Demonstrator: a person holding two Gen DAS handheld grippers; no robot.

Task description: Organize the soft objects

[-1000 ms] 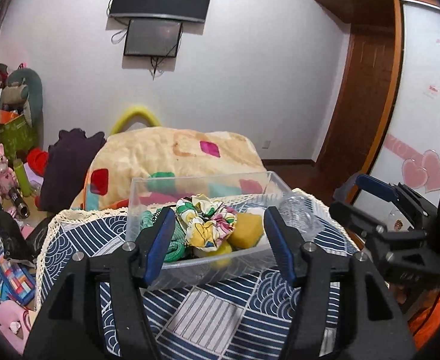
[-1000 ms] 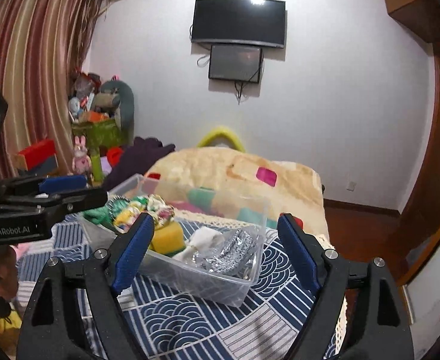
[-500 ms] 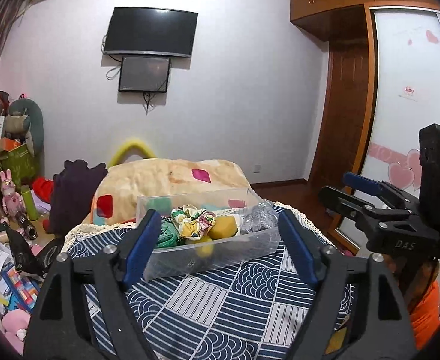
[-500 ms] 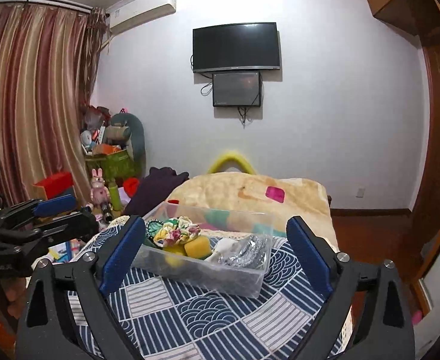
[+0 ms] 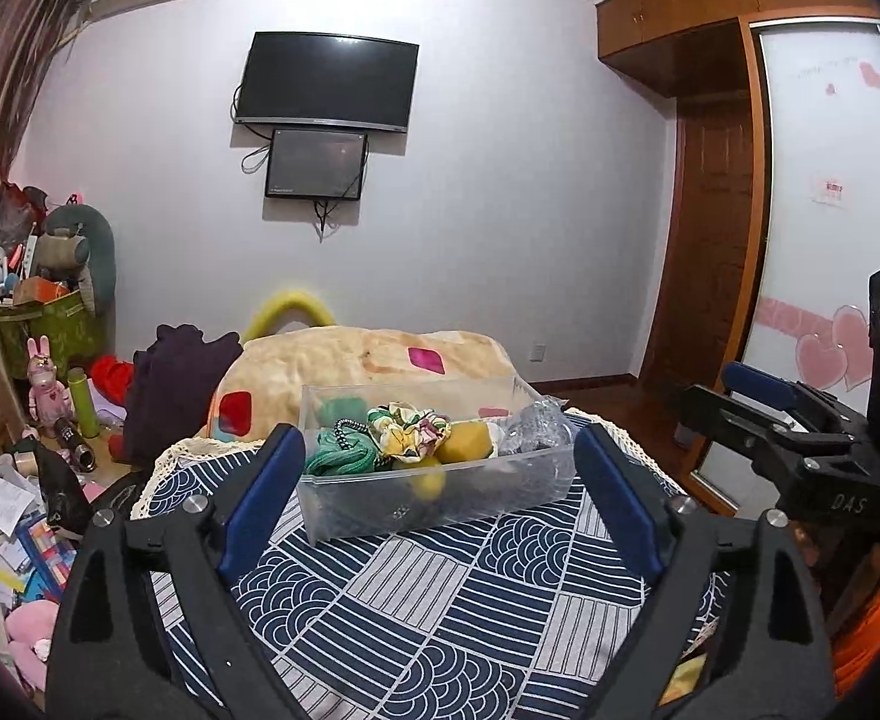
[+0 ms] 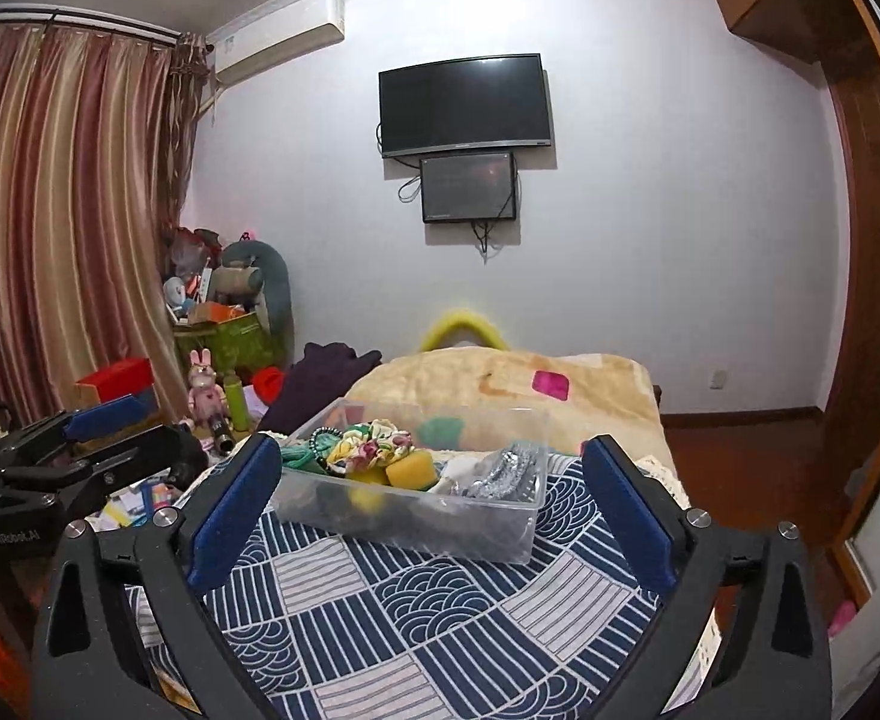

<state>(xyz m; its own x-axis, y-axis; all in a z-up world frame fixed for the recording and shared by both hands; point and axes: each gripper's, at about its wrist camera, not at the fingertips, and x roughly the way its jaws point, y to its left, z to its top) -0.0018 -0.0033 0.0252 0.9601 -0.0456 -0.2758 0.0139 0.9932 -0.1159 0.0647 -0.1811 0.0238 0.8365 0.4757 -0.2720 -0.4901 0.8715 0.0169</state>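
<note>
A clear plastic bin (image 5: 440, 498) stands on the blue patterned tablecloth (image 5: 440, 612). It holds a green knit piece (image 5: 341, 456), a floral scrunchie (image 5: 407, 435), a yellow sponge (image 5: 464, 444) and a crinkled silver item (image 5: 536, 426). The bin also shows in the right wrist view (image 6: 416, 516). My left gripper (image 5: 437, 498) is open and empty, well short of the bin. My right gripper (image 6: 428, 510) is open and empty, also back from the bin.
A bed with a beige blanket (image 5: 368, 360) lies behind the table. Toys and clutter (image 5: 38, 420) fill the floor at left. A wardrobe (image 5: 824, 240) stands at right. A TV (image 5: 326, 84) hangs on the far wall.
Both grippers have pulled back and up from the bin, so it looks smaller and farther. Both stay open and empty. The bin's contents have not moved.
</note>
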